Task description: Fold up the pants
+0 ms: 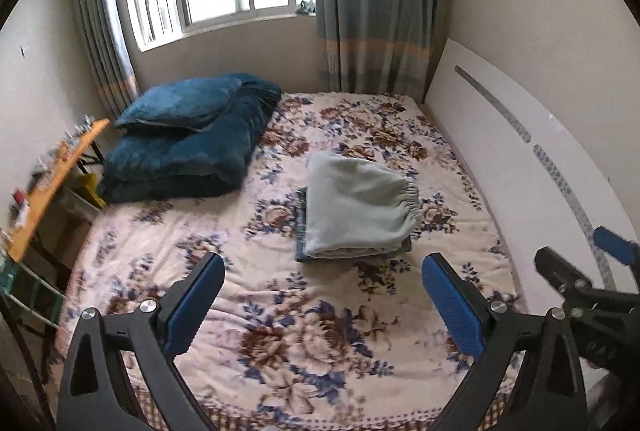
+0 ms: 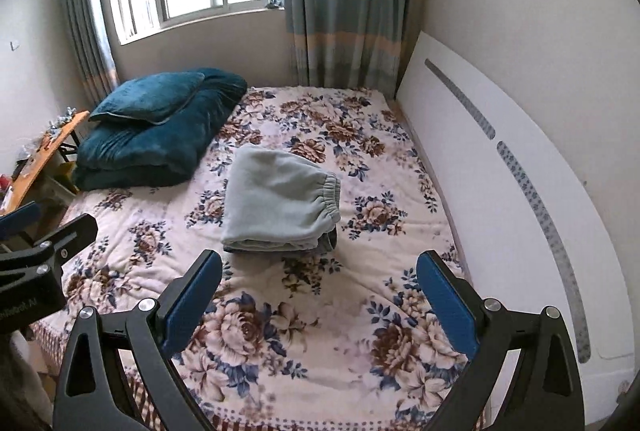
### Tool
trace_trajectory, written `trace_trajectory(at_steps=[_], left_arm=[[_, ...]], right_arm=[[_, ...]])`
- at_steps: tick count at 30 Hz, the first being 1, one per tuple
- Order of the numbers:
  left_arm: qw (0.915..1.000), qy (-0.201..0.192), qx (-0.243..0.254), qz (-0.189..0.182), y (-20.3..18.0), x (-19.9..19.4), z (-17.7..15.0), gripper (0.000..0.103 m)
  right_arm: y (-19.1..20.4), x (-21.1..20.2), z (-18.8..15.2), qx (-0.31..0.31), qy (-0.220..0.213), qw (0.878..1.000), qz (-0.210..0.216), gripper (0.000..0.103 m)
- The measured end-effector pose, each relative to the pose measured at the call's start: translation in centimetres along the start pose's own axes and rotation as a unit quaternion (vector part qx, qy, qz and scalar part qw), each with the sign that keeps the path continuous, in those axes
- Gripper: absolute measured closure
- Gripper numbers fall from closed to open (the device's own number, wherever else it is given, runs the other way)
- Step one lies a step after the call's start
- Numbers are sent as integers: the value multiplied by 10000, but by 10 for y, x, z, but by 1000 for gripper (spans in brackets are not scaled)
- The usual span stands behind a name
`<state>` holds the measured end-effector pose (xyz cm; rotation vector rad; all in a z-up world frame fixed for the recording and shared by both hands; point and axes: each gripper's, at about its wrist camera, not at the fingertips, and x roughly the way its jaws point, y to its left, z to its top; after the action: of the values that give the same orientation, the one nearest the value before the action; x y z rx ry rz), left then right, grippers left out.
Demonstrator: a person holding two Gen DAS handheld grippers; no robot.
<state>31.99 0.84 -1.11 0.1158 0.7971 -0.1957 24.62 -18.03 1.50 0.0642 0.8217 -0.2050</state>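
One darker garment point(image 1: 301, 231) lies mostly hidden beneath the folded pants point(image 1: 356, 207).

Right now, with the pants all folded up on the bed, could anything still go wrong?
A few small things, maybe. The folded green pants sit on top of another darker folded garment, on a soft floral blanket, so a bump could tip the stack or let the top fold slide. Both the left claw and the right claw hang open close in front of the pile, so a careless move forward might snag the elastic waistband and undo the fold.
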Motion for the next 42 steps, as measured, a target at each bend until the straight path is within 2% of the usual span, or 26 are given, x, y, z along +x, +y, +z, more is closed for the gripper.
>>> trace_trajectory(at_steps=[5, 11, 23, 28, 31, 42], left_arm=[[9999, -106, -3, -4, 0, -29, -9, 2], [9999, -160, -34, -7, -1, -49, -18, 2], [9998, -137, -171, 24, 5, -51, -28, 2], [9995, -83, -261, 154, 6, -39, -29, 2], [9993, -21, -289, 224, 6, -22, -24, 2], [9984, 137, -315, 457, 3, 45, -5, 2]], right_arm=[[-2, -48, -11, 40, -150, 9999, 68, 3], [1, -83, -22, 33, -231, 9996, 153, 3], [2, -98, -33, 62, -163, 9996, 221, 3], [1, -94, -35, 90, -146, 9995, 252, 2], [-1, -85, -33, 78, -156, 9998, 128, 1], [-1, -13, 1, 130, 5, 9998, -119, 1]])
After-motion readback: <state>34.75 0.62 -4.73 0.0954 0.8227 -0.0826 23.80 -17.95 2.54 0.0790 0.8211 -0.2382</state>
